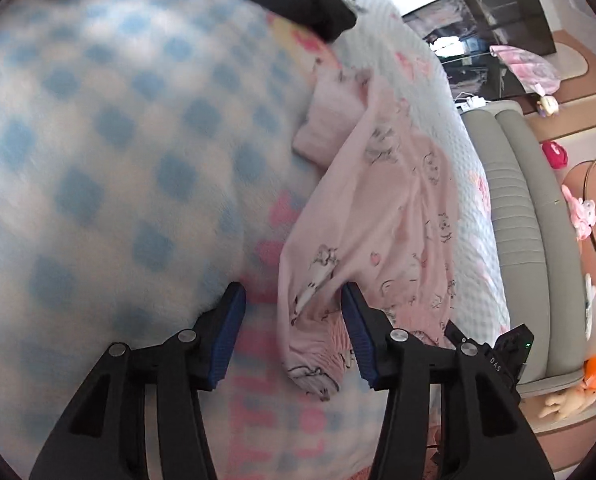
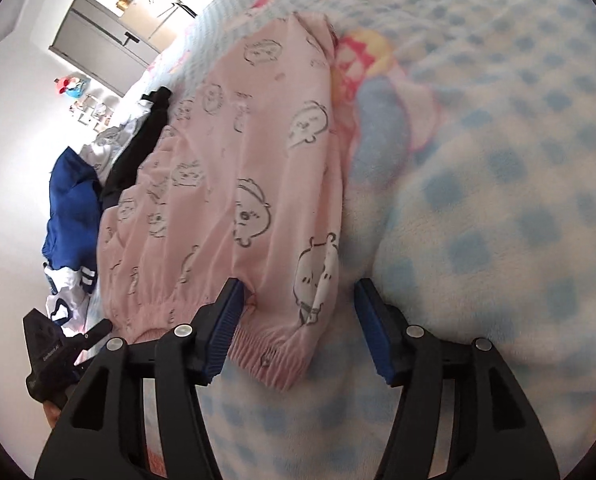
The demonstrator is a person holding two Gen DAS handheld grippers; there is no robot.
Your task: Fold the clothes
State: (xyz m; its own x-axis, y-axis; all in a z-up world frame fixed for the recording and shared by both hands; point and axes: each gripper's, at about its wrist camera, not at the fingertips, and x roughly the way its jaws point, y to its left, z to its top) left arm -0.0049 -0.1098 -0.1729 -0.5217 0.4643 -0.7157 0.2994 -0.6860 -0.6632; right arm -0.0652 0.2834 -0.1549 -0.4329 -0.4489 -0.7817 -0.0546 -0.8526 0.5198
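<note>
Left wrist: the left tool (image 1: 294, 308) stands half open, empty, over the pink pants' (image 1: 381, 216) cuff on the bed (image 1: 98, 152); grip both layers there

Right wrist: the right tool (image 2: 298, 304) gapes astride the waistband, gripping nothing; pinch the corner squarely

Printed pants (image 2: 234, 184) on blanket (image 2: 497, 220), clothes pile (image 2: 74, 200) to their left, sofa (image 1: 525, 208) beside the bed.

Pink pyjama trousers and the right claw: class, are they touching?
Touching. The right wrist view shows the right claw open, with its left pad pressed into a dimple in the pink pyjama trousers; the other pad stands clear.
</note>
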